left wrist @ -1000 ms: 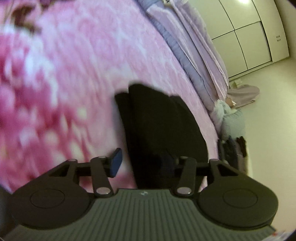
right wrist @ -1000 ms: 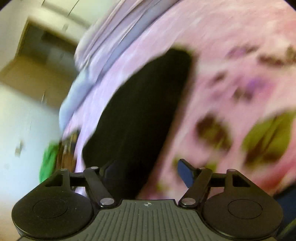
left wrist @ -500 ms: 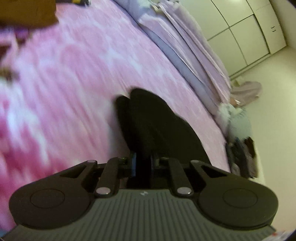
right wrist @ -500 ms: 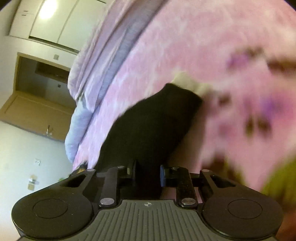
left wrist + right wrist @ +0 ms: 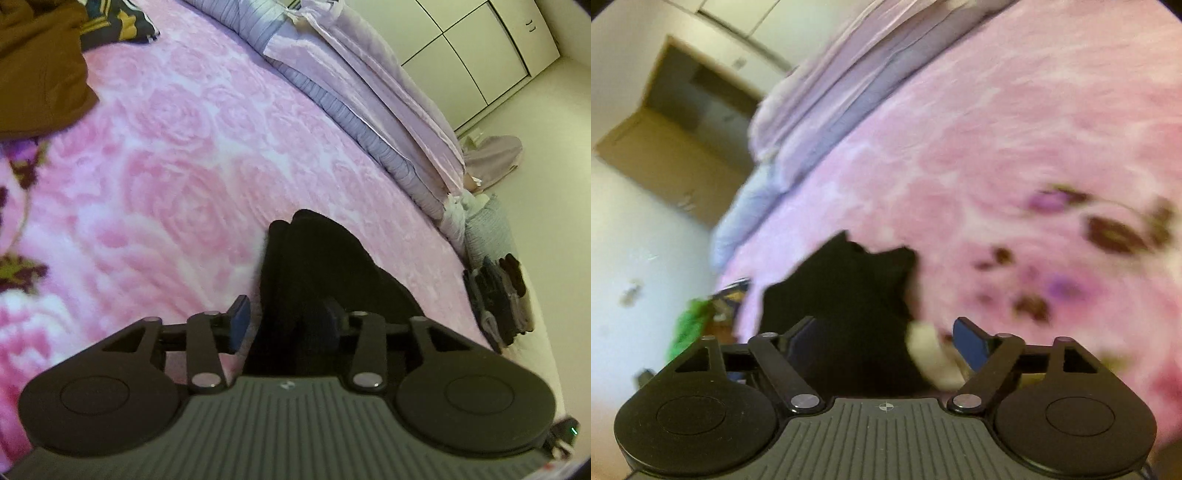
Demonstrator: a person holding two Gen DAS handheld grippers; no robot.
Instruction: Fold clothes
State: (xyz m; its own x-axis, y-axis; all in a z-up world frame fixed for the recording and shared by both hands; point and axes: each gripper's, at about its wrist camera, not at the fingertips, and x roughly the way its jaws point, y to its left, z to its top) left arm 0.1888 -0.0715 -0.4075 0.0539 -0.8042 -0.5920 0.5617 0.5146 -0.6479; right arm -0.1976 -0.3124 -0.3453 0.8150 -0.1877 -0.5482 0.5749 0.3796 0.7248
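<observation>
A black garment (image 5: 325, 280) lies in a narrow folded bundle on the bed, on a pink rose-patterned blanket (image 5: 177, 177), and everything else is placed against it. The left gripper (image 5: 284, 317) sits at the garment's near end with its fingers spread wide: the blue pad (image 5: 239, 317) on one side stands clear of the cloth over the blanket, while the other finger lies over the dark fabric, gripping nothing. The right gripper (image 5: 886, 339), seen in a blurred view, is likewise spread apart over the garment's (image 5: 849, 302) other end, with a pale strip of cloth (image 5: 931, 354) at the garment's edge between its fingers. Beyond the garment, along the far side of the blanket, runs a lilac quilt (image 5: 369, 92). Well away from the garment, at the blanket's far corner, lies a brown garment (image 5: 37, 66).
</observation>
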